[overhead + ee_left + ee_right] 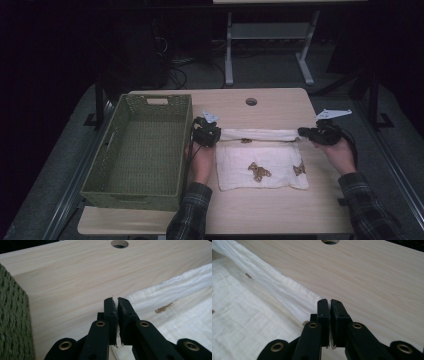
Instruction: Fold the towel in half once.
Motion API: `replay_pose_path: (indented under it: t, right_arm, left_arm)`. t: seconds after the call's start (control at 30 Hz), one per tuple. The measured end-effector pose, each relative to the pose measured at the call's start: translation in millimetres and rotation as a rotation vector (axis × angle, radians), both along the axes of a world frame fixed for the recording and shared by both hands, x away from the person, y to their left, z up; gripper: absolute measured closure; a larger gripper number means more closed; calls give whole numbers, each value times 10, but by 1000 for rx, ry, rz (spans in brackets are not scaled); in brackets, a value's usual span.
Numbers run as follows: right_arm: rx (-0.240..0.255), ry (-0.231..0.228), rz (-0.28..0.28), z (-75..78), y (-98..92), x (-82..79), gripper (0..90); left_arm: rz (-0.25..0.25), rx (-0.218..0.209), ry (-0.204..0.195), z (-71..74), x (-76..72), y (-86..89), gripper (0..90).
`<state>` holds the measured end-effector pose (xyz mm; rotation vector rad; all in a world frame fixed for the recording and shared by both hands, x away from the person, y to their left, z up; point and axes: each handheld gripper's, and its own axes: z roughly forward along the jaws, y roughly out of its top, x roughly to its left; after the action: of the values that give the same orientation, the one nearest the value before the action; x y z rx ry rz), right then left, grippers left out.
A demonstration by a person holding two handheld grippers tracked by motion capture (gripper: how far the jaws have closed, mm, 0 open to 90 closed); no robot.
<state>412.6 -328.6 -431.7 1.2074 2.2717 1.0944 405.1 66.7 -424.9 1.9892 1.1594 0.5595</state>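
Folding this white cloth [262,165] cleanly depends on keeping both far corners level as you carry them toward you. Your left gripper [206,134] has its jaws closed down on the far-left corner of the cloth, and your right gripper [320,134] has its jaws closed on the far-right corner; in each gripper view the jaws stand nearly together with a thin sliver of fabric pinched between them. The cloth lies flat on the light wooden table [280,102], just beside the green woven basket [140,150] at its left, with its far edge lifted and rolled into a taut band between your two hands. Small brown printed figures show on the flat part.

Keep that band stretched: hold your hands the same distance apart, so the fabric neither sags in the middle nor pulls out of a grip. Move both grippers at one pace and one height, since a lead from either hand will likely skew the fold. Lift only enough for the raised edge to clear the layer beneath, or the near half may drag and wrinkle. Aim to lay the far edge squarely on the near edge, corner over corner, before you let go. Mind your left hand near the basket wall; a knock there could jolt the corner loose. Open the jaws only once the cloth rests flat.
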Motion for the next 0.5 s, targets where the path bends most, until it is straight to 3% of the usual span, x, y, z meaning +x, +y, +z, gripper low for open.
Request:
replay_pose_path:
  t: [0.1,0.5]
  right_arm:
    - [-22,-2,15,-2,1,-74,855]
    - [-12,-5,31,35,-36,-346,855]
  left_arm:
    - [-8,-5,1,-17,-67,7,855]
    - [-29,-16,-25,40,-320,24,856]
